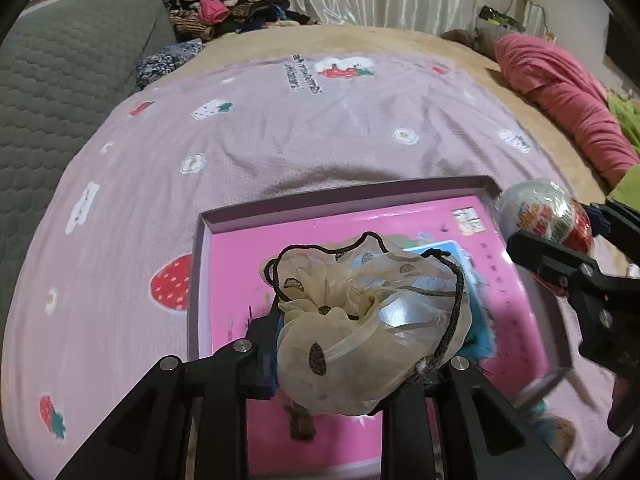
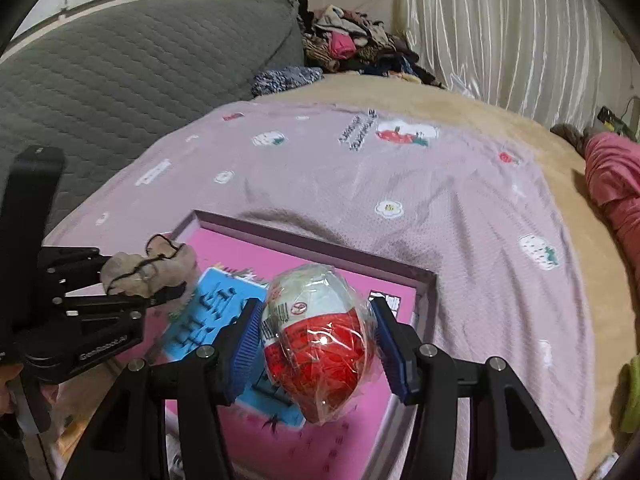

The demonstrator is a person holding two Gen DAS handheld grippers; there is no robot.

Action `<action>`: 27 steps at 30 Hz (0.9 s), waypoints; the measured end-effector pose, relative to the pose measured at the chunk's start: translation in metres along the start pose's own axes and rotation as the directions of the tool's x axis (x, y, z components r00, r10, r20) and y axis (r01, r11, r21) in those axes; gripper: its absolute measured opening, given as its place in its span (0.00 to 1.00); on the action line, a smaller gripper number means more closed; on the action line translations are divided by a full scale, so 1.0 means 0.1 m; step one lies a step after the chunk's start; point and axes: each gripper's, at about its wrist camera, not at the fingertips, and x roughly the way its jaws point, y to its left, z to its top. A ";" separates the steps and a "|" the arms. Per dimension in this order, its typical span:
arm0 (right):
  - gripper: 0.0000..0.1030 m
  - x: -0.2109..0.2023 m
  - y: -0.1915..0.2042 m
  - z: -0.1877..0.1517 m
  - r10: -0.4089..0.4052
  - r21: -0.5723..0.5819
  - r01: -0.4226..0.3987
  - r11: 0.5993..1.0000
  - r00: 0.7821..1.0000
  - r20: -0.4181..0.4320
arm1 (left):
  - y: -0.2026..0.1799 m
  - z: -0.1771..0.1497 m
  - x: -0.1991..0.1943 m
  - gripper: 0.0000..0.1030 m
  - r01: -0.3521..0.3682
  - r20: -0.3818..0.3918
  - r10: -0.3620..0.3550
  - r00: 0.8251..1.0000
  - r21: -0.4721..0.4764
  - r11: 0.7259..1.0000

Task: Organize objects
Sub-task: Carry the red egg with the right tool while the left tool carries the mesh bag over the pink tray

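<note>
My left gripper is shut on a sheer cream drawstring pouch with a black cord. It hangs over a shallow purple box that holds a pink board with a blue panel. My right gripper is shut on a red and white egg wrapped in clear plastic, its blue pads pressing both sides. The egg hovers over the box's right half. In the right wrist view the left gripper with the pouch is at the left. The egg also shows at the right of the left wrist view.
The box lies on a lilac strawberry-print blanket spread over a tan bed. A grey quilted cushion lines the left side. Piled clothes sit at the far corner, with a pink garment at the right and a white curtain behind.
</note>
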 end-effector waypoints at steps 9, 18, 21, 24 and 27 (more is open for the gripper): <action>0.53 0.57 -0.11 0.04 -0.008 0.025 0.010 1.000 0.996 -0.088 | 0.05 0.15 0.42 0.24 -0.029 -0.026 0.029 0.999 0.009 1.000; 0.53 0.77 -0.23 -0.01 -0.042 0.039 0.048 0.998 0.990 -0.134 | 0.11 0.20 0.66 0.31 -0.074 -0.053 0.075 0.996 0.027 0.997; 0.54 0.80 -0.27 -0.02 -0.034 0.059 0.043 0.997 0.989 -0.141 | 0.12 0.22 0.71 0.38 -0.074 -0.065 0.075 0.995 0.022 0.997; 0.54 0.84 -0.27 -0.04 -0.043 0.052 0.052 0.997 0.987 -0.154 | 0.15 0.22 0.75 0.48 -0.083 -0.063 0.084 0.994 0.016 0.996; 0.58 0.87 -0.24 -0.06 -0.050 0.037 0.057 0.998 0.985 -0.164 | 0.20 0.22 0.76 0.58 -0.088 -0.067 0.088 0.994 0.006 0.996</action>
